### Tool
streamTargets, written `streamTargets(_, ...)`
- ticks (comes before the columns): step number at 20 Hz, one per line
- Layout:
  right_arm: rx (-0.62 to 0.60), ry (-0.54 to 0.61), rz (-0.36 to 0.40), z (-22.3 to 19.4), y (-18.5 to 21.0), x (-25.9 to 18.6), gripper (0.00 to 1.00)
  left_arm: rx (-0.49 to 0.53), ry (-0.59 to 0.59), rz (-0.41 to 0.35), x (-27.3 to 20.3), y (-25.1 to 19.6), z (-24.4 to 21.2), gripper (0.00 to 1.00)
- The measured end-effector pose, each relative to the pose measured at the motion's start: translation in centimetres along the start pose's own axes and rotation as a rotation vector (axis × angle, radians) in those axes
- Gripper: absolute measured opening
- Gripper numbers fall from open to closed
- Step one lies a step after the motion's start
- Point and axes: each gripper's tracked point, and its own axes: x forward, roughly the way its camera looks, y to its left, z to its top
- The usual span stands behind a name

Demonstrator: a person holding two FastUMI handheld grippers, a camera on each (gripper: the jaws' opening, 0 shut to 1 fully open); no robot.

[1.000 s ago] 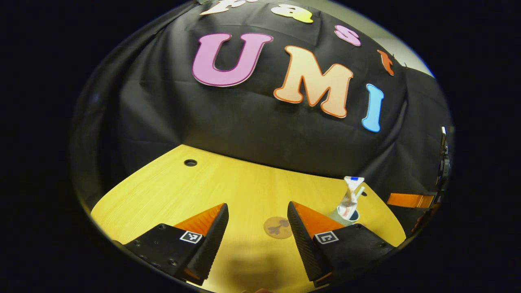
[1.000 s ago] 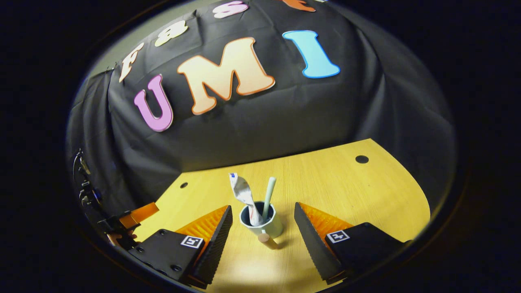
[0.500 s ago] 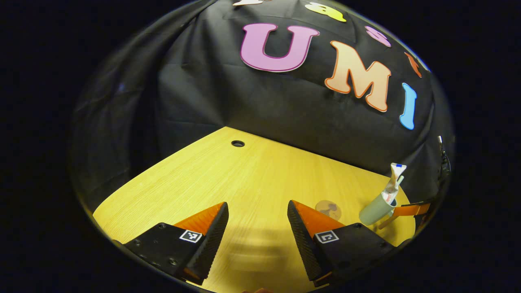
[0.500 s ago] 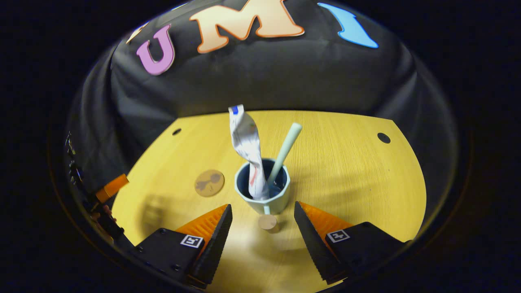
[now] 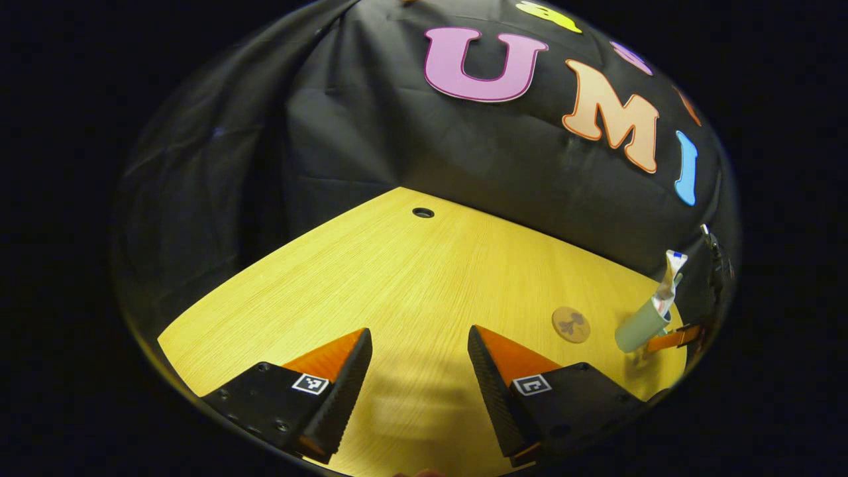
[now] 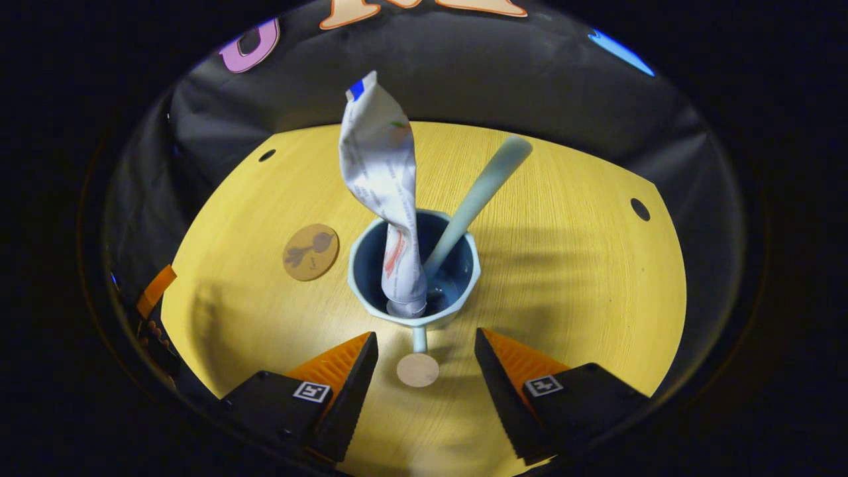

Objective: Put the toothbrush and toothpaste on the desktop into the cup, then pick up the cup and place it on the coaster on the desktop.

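Note:
A pale green cup point(image 6: 414, 275) with a dark inside stands on the yellow desktop, holding a crumpled white toothpaste tube point(image 6: 384, 179) and a pale green toothbrush point(image 6: 477, 195). Its handle with a round wooden end point(image 6: 417, 369) points at my right gripper point(image 6: 426, 381), which is open with the handle end between its fingers, untouched. A round brown coaster point(image 6: 311, 252) lies left of the cup. In the left gripper view the cup point(image 5: 641, 326) and coaster point(image 5: 571, 324) sit far right; my left gripper point(image 5: 419, 377) is open over bare desktop.
The yellow desktop point(image 5: 371, 278) has small round holes point(image 5: 423, 212) near its back edge. Black cloth walls close the booth behind and at the sides. An orange finger of the other gripper point(image 6: 156, 291) shows at the far left in the right gripper view.
My right gripper has moved in close to the cup, bringing the handle end between its fingers. My left gripper has swung left, away from the cup and coaster.

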Motion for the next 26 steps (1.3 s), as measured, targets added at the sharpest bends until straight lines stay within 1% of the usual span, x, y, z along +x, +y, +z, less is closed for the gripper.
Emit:
streamTargets(1, -0.002, 0.015, 0.000, 0.0, 0.0, 0.3, 0.82, 0.007, 0.010, 0.011, -0.3, 0.3, -0.5, 0.85)
streamTargets(2, -0.004, 0.026, -0.001, 0.0, -0.1, 0.6, 0.82, 0.006, 0.017, 0.019, -0.6, 0.6, -0.8, 0.85)
streamTargets(3, -0.004, 0.035, -0.003, 0.0, -0.3, 0.9, 0.77, -0.004, 0.024, 0.023, -0.8, 0.6, -1.1, 0.85)
streamTargets(4, -0.002, 0.042, -0.003, 0.1, -0.4, 1.0, 0.74, -0.019, 0.034, 0.026, -1.1, 0.7, -1.3, 0.84)
streamTargets(5, -0.005, 0.047, -0.013, 0.4, -0.7, 1.2, 0.64, -0.032, 0.041, 0.029, -1.3, 0.8, -1.7, 0.84)
streamTargets(6, -0.003, 0.053, -0.014, 0.6, -1.0, 1.7, 0.75, -0.043, 0.048, 0.031, -1.5, 0.8, -2.0, 0.85)
streamTargets(7, 0.001, 0.057, -0.017, 1.0, -1.0, 2.0, 0.58, -0.051, 0.055, 0.034, -1.4, 1.1, -2.4, 0.85)
streamTargets(9, 0.001, 0.062, -0.027, 1.6, -1.1, 2.0, 0.33, -0.057, 0.065, 0.042, -1.1, 1.3, -2.7, 0.85)
streamTargets(10, -0.003, 0.062, -0.032, 1.1, -0.7, 2.0, 0.29, -0.058, 0.067, 0.044, -1.1, 1.3, -2.6, 0.85)
streamTargets(11, -0.005, 0.067, -0.036, 1.0, -0.4, 2.3, 0.31, -0.059, 0.066, 0.045, -1.1, 1.3, -2.6, 0.85)
streamTargets(13, -0.006, 0.066, -0.042, 0.7, -0.3, 2.2, 0.26, -0.059, 0.066, 0.045, -1.1, 1.3, -2.6, 0.85)
streamTargets(16, -0.013, 0.047, -0.057, 1.1, -0.4, 2.0, 0.29, -0.059, 0.062, 0.038, -1.2, 1.2, -2.4, 0.85)
streamTargets(17, -0.021, 0.039, -0.064, 1.2, -0.5, 2.0, 0.26, -0.061, 0.060, 0.033, -1.3, 1.1, -2.4, 0.85)
streamTargets(18, -0.026, 0.038, -0.062, 1.3, -0.4, 1.8, 0.27, -0.062, 0.059, 0.027, -1.3, 1.1, -2.4, 0.85)
streamTargets(19, -0.026, 0.033, -0.059, 1.6, -0.2, 1.8, 0.24, -0.063, 0.059, 0.021, -1.3, 1.1, -2.4, 0.85)
streamTargets(20, -0.027, 0.032, -0.056, 1.4, -0.1, 1.7, 0.26, -0.064, 0.059, 0.016, -1.4, 1.0, -2.4, 0.85)
streamTargets(25, -0.065, 0.002, -0.034, 2.2, 0.1, 1.3, 0.27, -0.076, 0.061, 0.009, -1.3, 1.1, -2.5, 0.85)
streamTargets(26, -0.077, -0.002, -0.026, 2.3, 0.1, 1.3, 0.24, -0.081, 0.059, 0.011, -1.3, 1.1, -2.5, 0.85)
